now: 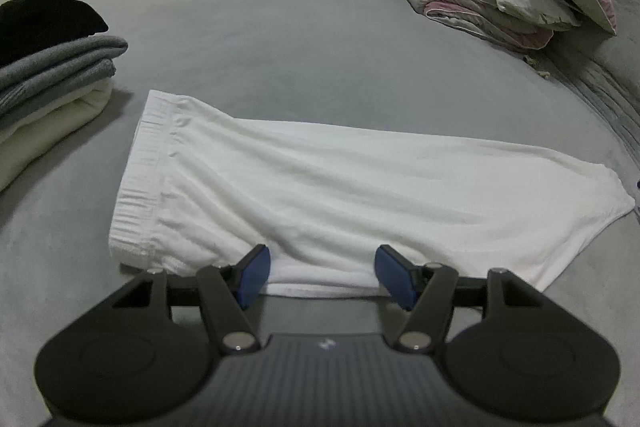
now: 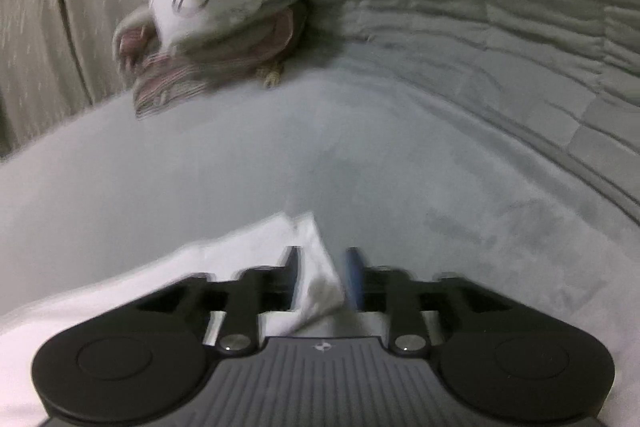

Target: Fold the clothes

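A grey bedsheet (image 1: 280,39) fills the room. In the left wrist view, white shorts (image 1: 320,187) lie flat on it, elastic waistband (image 1: 140,183) toward a stack of folded clothes (image 1: 52,79); the left gripper (image 1: 322,273) stands with its fingers apart over the near edge. The right wrist view is blurred: the right gripper (image 2: 324,283) appears clamped on a corner of the white cloth (image 2: 316,267). The cloth looks light, soft and limp; hems and corners seem the surest holds.
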Tool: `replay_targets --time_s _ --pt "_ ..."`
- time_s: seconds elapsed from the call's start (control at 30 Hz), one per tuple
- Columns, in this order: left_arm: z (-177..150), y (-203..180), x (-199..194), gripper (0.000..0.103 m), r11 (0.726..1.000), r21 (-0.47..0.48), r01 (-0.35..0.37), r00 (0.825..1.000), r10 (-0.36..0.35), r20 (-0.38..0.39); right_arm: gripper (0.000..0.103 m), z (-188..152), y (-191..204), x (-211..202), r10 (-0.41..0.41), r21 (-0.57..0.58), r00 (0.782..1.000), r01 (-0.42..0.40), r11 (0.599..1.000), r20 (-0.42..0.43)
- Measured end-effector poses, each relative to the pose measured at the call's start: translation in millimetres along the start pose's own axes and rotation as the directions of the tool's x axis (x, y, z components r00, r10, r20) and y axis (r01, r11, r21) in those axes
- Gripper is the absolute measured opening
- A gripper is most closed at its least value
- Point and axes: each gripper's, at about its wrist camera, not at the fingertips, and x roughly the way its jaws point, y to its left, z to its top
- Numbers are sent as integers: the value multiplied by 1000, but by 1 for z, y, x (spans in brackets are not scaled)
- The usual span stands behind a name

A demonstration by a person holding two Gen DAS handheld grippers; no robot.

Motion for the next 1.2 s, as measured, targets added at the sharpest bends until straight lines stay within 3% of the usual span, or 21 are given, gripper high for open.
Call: replay_targets --time_s 0.1,0.23,0.37,0.5,0.57,0.6,0.63,0.87,1.07,1.2 --pt "1 1 1 63 1000 -3 6 1000 -6 -1 36 9 2 9 34 3 999 -34 999 8" --pt "2 4 2 63 1000 -11 16 1000 -16 0 36 15 36 37 69 -183 997 -73 980 -26" --pt "3 6 4 63 1000 -13 22 1000 -22 1 36 15 56 68 16 -300 999 -29 953 -46" --pt "2 5 4 64 1000 -2 22 1000 -22 3 35 10 57 84 37 -325 996 -62 944 -84" --pt "2 5 4 64 1000 3 21 1000 -21 4 28 7 59 86 29 -368 996 -56 928 -79" --pt "2 4 4 64 1000 5 20 1000 -20 5 8 8 58 85 32 -360 996 -59 931 -81" --pt "2 4 4 65 1000 8 19 1000 -19 5 5 8 57 83 32 -355 996 -58 933 -80" --pt "0 -1 4 67 1000 22 9 1000 -9 11 5 -2 48 68 4 -325 999 7 946 34" --pt "1 1 3 68 1000 6 18 1000 -18 12 5 7 34 59 43 -229 997 -27 973 65" --pt "1 1 3 68 1000 12 15 1000 -15 12 15 13 21 56 84 -186 995 -74 980 47"
